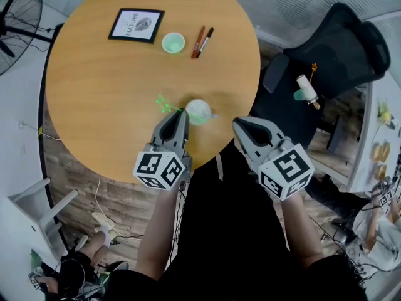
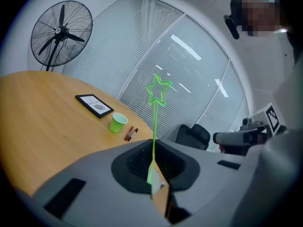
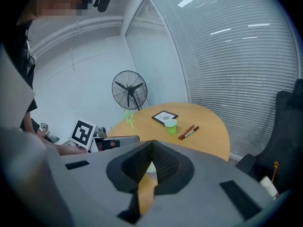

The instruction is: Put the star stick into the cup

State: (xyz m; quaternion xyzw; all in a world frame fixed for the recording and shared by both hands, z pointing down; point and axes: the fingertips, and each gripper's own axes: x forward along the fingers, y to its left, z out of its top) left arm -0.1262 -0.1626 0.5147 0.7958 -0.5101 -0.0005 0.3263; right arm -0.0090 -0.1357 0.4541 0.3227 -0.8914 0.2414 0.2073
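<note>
Left gripper point(image 2: 153, 144) clamped on star stick point(image 2: 155, 122), axis along fingers, star forward, just left of cup point(image 1: 198, 111). Right gripper point(image 3: 151, 144) fingers together, empty, right of cup.

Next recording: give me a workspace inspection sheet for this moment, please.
Surface: round wooden table, no spills seen.
Job's things: green star-tipped plastic stick held in the left gripper, star end out past the jaws; pale translucent cup near the table's near edge, stick not in it.
Clutter: small green cup, two marker pens, black-framed picture.
Grippers: left gripper shut on the stick; right gripper shut, empty.
Cables: white cable on the floor.
Surroundings: black office chair, floor fan, window blinds.
</note>
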